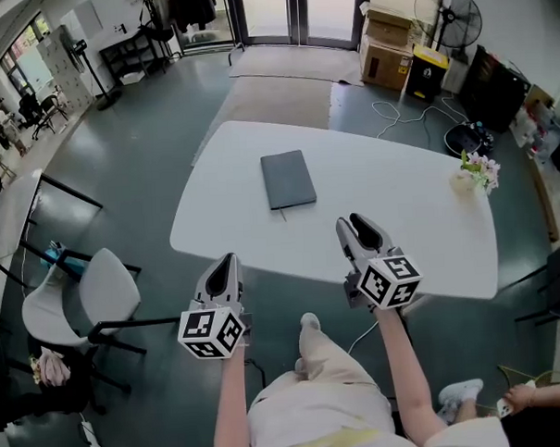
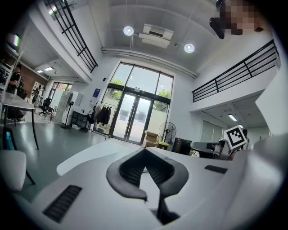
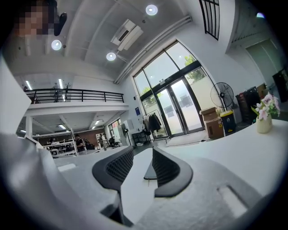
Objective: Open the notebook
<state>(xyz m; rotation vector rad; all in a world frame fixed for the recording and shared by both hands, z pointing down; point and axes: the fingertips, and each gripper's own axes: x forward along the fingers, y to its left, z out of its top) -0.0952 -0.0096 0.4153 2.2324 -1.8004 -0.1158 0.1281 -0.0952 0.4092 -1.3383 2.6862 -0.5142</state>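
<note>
A dark grey notebook (image 1: 288, 180) lies closed and flat on the white table (image 1: 389, 181), toward its far left part. My right gripper (image 1: 358, 226) hovers over the table's near edge, well short of the notebook, open with nothing between its fingers. In the right gripper view the notebook (image 3: 149, 174) shows as a thin dark slab beyond the spread jaws of the right gripper (image 3: 142, 155). My left gripper (image 1: 227, 263) hangs just short of the table's near edge, left of the notebook's line. In its own view the left gripper (image 2: 144, 152) has its pad tips together and holds nothing.
A small vase of flowers (image 1: 477, 172) stands at the table's right end. A white chair (image 1: 98, 291) sits left of the table on the floor. Cardboard boxes (image 1: 384, 51) and a standing fan (image 1: 447, 16) are beyond the table. A cable (image 1: 401, 120) runs across the floor.
</note>
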